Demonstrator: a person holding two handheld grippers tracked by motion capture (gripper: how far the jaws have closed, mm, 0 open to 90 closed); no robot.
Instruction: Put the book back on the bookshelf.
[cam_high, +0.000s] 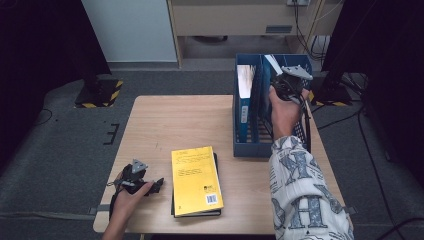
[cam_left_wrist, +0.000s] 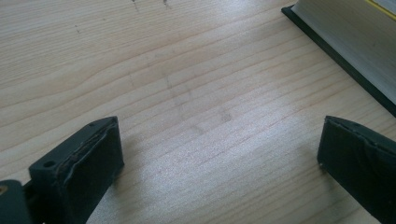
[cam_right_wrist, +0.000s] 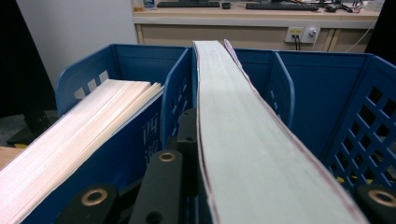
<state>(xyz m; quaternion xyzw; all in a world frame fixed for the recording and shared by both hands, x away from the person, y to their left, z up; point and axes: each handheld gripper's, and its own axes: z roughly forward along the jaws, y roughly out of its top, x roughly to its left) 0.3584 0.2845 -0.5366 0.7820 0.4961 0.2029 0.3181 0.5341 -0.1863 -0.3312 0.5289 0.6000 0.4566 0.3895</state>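
Right tongs (cam_right_wrist: 261, 205) grip a book (cam_right_wrist: 243, 140) inside the blue rack (cam_right_wrist: 327, 93).

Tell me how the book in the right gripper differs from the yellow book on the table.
The book in the right gripper stands on edge, going into the blue file rack; the yellow book lies flat on the table, stacked on a dark book. The held book is clamped by the right gripper, while the yellow book is untouched, beside the open left gripper. The held book shows its pale page edge; the yellow one shows its cover with a barcode.
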